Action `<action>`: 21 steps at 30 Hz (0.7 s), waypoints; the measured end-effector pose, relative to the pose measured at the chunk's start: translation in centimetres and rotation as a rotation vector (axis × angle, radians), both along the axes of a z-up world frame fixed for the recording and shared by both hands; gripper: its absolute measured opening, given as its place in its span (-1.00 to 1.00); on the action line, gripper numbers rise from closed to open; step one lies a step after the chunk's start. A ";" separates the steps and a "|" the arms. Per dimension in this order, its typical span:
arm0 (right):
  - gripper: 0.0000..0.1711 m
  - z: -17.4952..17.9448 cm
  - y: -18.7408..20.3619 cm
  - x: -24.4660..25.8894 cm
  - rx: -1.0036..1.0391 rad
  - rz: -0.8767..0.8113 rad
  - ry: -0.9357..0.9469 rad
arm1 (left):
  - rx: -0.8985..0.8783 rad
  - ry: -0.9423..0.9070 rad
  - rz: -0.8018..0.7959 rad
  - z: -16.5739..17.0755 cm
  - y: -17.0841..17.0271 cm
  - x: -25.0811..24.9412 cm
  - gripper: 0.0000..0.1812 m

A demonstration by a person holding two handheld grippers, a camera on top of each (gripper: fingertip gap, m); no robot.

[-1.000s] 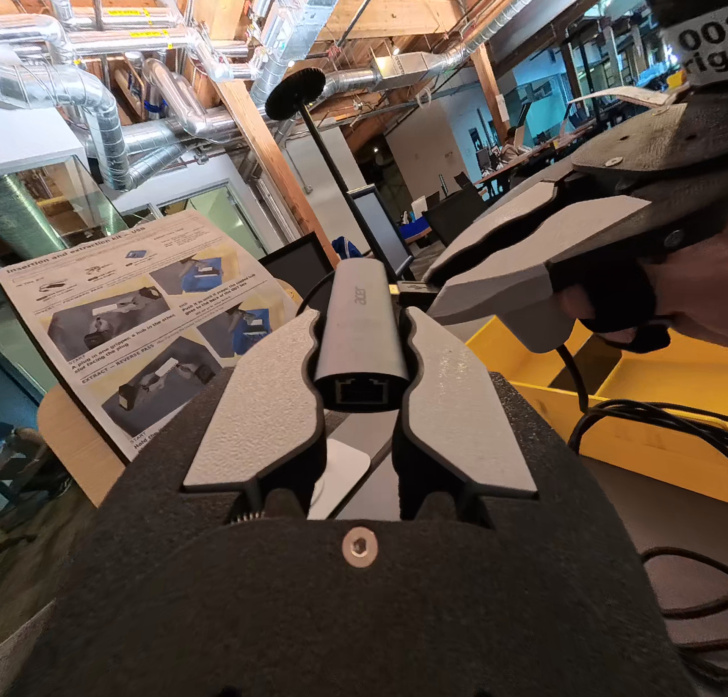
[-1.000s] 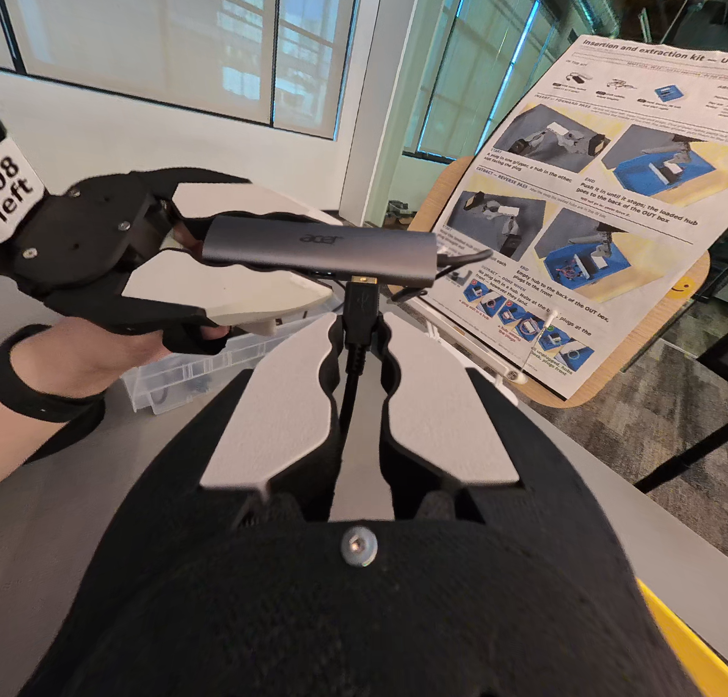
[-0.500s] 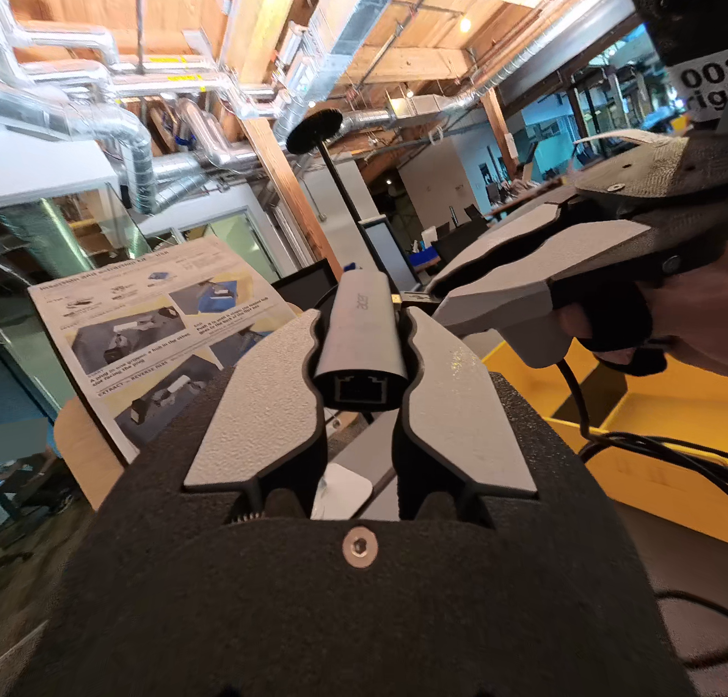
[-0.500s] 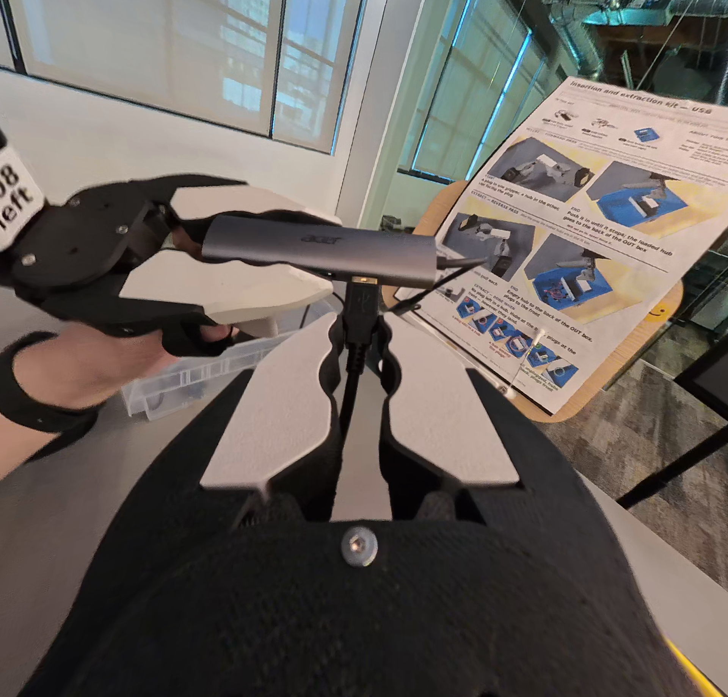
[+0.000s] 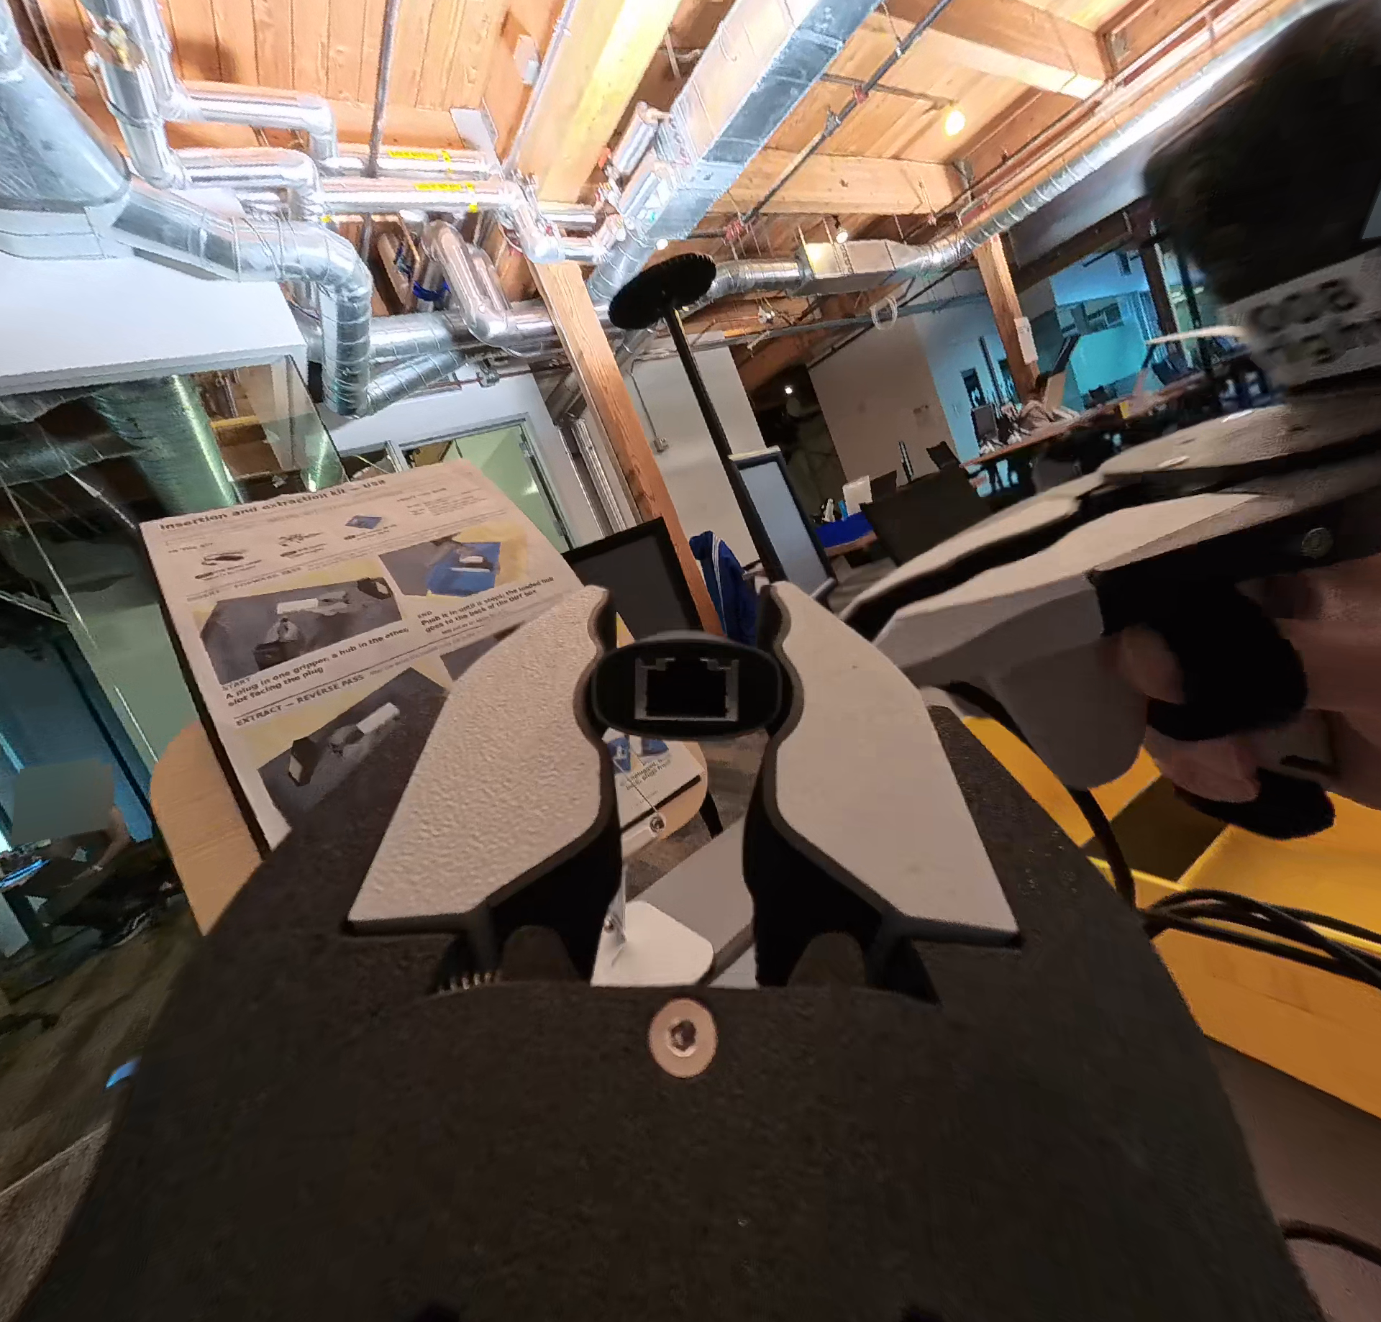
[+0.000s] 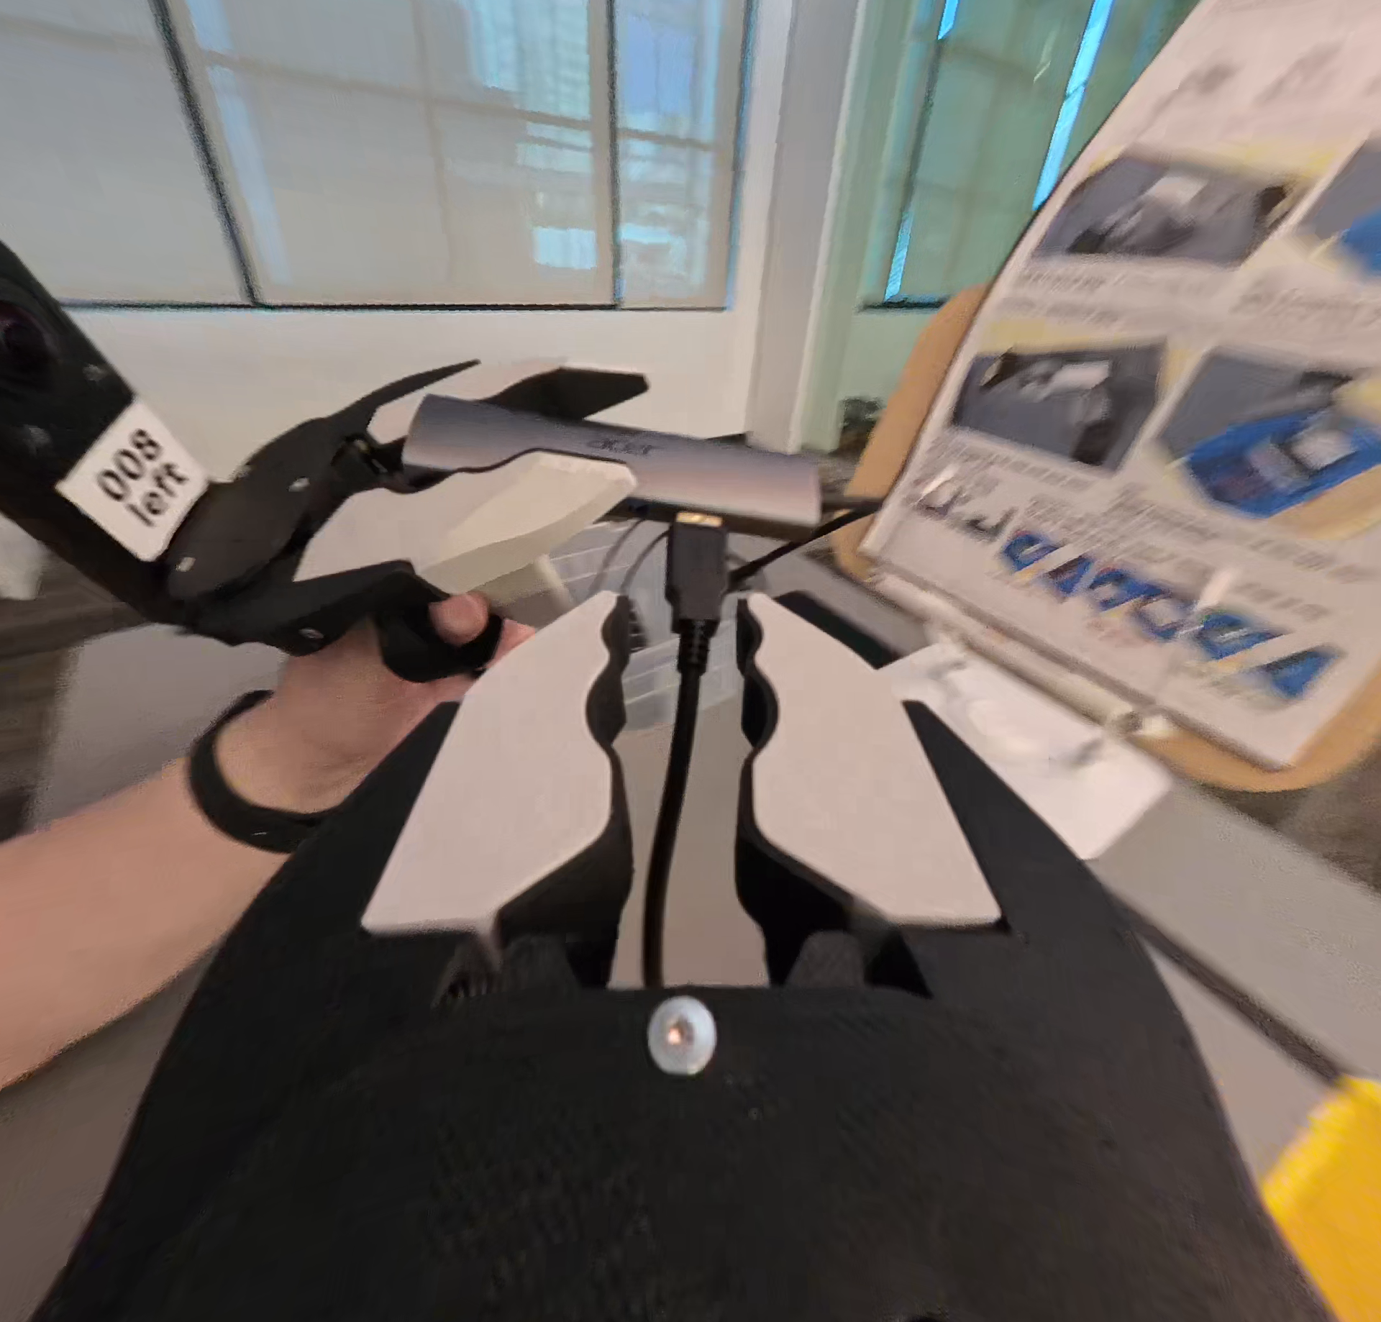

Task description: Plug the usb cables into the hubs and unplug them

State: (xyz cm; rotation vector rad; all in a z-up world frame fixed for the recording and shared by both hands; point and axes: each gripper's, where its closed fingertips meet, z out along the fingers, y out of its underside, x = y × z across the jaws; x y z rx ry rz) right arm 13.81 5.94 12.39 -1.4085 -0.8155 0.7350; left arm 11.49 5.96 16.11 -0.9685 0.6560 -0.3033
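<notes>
The grey USB hub is held up in the air, its long axis running left to right across the right wrist view and tipping slightly down toward the right. In the left wrist view it points straight away, showing only its network-socket end. The left gripper is clamped on that end, one finger on each side. A black USB plug sits in the hub's underside near its far end, its cable dropping back between the fingers of the right gripper. Those fingers stand apart, clear of the plug on both sides. Beyond the hub a printed instruction sheet leans on a round wooden board, blurred in the right wrist view. A yellow bin with loose black cables lies below the right gripper, on the grey table.
</notes>
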 end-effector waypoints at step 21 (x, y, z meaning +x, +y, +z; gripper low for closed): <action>-0.86 0.8 -0.1 1.2 0.183 -0.102 -0.148 | -0.028 0.112 -0.004 -0.6 -0.2 1.1 -0.56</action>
